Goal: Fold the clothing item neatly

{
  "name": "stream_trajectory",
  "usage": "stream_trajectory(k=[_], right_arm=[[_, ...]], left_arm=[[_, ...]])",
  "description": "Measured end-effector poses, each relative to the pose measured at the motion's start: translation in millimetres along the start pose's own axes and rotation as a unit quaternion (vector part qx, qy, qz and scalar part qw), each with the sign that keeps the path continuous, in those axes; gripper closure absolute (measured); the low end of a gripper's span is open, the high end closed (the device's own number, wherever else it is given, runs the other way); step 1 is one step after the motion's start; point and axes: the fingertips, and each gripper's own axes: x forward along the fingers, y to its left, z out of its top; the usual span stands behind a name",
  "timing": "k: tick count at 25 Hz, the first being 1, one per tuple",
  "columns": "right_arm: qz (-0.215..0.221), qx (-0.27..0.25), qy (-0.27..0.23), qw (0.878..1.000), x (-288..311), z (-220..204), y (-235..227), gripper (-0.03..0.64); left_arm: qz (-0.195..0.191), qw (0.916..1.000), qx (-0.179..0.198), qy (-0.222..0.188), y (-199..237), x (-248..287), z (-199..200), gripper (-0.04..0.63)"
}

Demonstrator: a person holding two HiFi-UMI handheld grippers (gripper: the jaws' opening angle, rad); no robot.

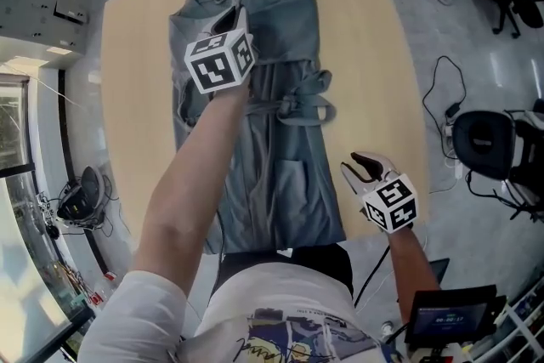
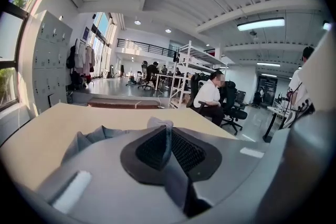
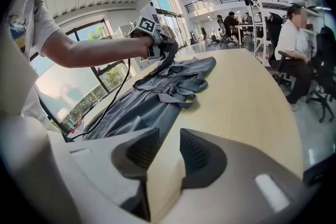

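Grey-blue cloth garment (image 1: 285, 183) with a knotted tie belt (image 1: 299, 106), laid lengthwise on a pale wooden round-cornered table (image 1: 365, 55), collar end away from the person. Its near hem is cut off by the person's white shirt, and its left strip is largely covered by the person's left forearm. Left gripper (image 1: 229, 19), over the garment's upper left part: in the head view the black-and-white marker cube (image 1: 219, 59) hides most of its jaws. In the left gripper view this gripper (image 2: 168, 136) is clenched on a raised fold of the grey-blue cloth, which stands as a thin ridge between the ribbed black pads (image 2: 184, 152). The gripper's own body hides most of the rest of the garment there; only a bit of folded edge shows at left. Right gripper (image 1: 355, 166), over bare table just beside the garment's right edge, near the table's front rim. In the right gripper view its jaws (image 3: 164, 147) stand apart with only tabletop (image 3: 236, 97) between them, nothing grasped. The garment (image 3: 152, 97) stretches away to the left there, lifted at its far end by the left gripper (image 3: 167, 52). Background: a seated person in a white shirt (image 3: 289, 34), partly cut off by the frame edge; black office chairs (image 1: 484, 140); floor cables (image 1: 442, 89), hard to follow.
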Motion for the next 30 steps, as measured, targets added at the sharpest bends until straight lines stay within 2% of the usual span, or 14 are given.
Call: stream_trajectory(k=[13, 16, 21, 30], right_arm=[[0.003, 0.016, -0.004, 1.000, -12, -20, -18, 0.505], [0.001, 0.019, -0.005, 1.000, -15, -22, -23, 0.505], [0.000, 0.023, -0.006, 1.000, -15, -28, -24, 0.505], [0.007, 0.010, -0.009, 1.000, -11, -20, -16, 0.505]], left_arm=[[-0.009, 0.9952, 0.052, 0.083, -34, 47, -58, 0.549], [-0.023, 0.9928, 0.064, 0.099, -45, 54, -67, 0.505], [-0.035, 0.9924, 0.061, 0.100, -53, 55, -75, 0.479], [-0.046, 0.9941, 0.050, 0.084, -54, 29, -66, 0.479]])
